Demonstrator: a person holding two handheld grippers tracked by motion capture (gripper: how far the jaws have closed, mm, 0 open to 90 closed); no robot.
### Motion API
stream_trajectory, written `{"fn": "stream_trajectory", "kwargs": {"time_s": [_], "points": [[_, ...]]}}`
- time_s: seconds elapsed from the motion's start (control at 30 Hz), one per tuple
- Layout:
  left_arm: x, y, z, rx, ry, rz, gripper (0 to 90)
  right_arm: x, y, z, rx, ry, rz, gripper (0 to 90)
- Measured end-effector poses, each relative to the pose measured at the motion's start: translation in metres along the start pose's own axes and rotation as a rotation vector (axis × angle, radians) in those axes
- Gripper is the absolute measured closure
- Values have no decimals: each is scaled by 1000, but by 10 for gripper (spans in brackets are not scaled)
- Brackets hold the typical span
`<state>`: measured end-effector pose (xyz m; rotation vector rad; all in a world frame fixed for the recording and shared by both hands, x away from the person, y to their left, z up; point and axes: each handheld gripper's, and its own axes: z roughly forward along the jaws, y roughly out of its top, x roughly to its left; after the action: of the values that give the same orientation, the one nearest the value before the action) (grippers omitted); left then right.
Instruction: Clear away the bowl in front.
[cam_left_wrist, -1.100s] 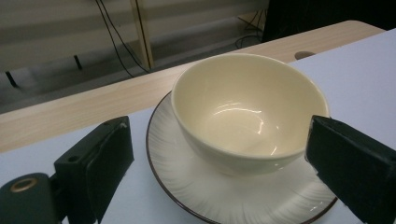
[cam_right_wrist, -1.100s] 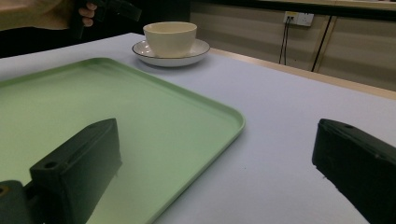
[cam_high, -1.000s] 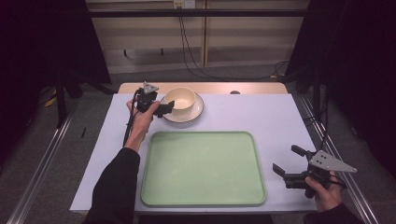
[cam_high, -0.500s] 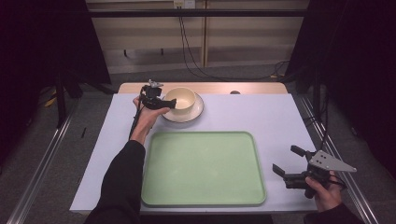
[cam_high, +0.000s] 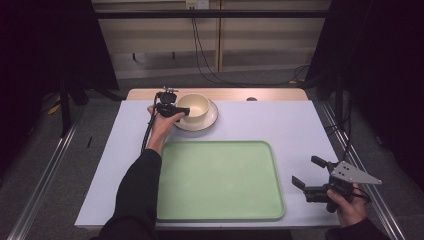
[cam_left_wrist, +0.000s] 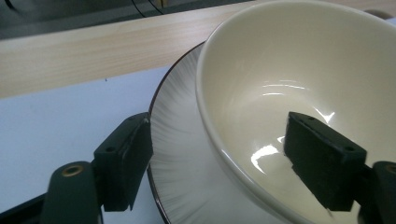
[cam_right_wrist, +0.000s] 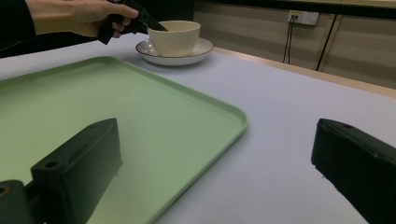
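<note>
A cream bowl (cam_high: 194, 105) stands on a white dark-rimmed plate (cam_high: 210, 120) at the back of the table. My left gripper (cam_high: 182, 111) is open at the bowl's left side. In the left gripper view the bowl's (cam_left_wrist: 299, 70) rim runs between the jaws: one jaw is inside the bowl, the other hangs outside over the plate (cam_left_wrist: 182, 154). A light green tray (cam_high: 220, 180) lies empty at the front middle. My right gripper (cam_high: 307, 172) rests open to the right of the tray, with nothing between its jaws.
The table's wooden back edge (cam_high: 270, 94) runs just behind the plate. White tabletop (cam_high: 280, 125) lies between the plate and the tray. Metal rails (cam_high: 40, 185) flank the table on both sides.
My left gripper has moved right and slightly back, up to the bowl, so that its jaws now straddle the rim. The right gripper has stayed where it was.
</note>
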<state>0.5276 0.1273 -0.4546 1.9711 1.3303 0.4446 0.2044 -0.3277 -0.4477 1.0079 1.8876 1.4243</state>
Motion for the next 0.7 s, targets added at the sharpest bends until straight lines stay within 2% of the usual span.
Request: {"fn": "stream_trajectory", "kwargs": {"time_s": [0.03,0.07,0.1,0.17,0.23,0.27,0.3,0.37,0.43,0.47,0.53,0.7], "points": [[0,0,1,9,-2,-2,268,0,0,0,0,-3,-1,10],[-1,1,1,20,14,16,280,0,0,0,1,-2,0,10],[0,2,1,17,2,0,285,0,0,0,6,-1,-5,10],[2,2,0,37,-12,-3,342,0,0,1,4,-1,-13,10],[1,2,0,46,-18,-8,345,0,0,1,4,-3,-13,10],[1,2,1,57,-45,-18,377,0,0,0,7,-4,-15,10],[0,3,1,74,-54,-21,406,0,0,0,7,-5,-15,10],[-2,6,1,101,-39,-15,444,0,0,1,7,0,-15,10],[-3,7,2,121,-42,-17,480,1,0,1,15,-5,-16,10],[-4,8,2,131,-59,-18,495,1,-1,1,15,-4,-17,10],[-5,9,2,150,-49,-11,523,0,-1,1,18,-7,-19,10],[-4,9,2,168,-52,-20,611,1,-1,1,21,-1,-23,10]]}}
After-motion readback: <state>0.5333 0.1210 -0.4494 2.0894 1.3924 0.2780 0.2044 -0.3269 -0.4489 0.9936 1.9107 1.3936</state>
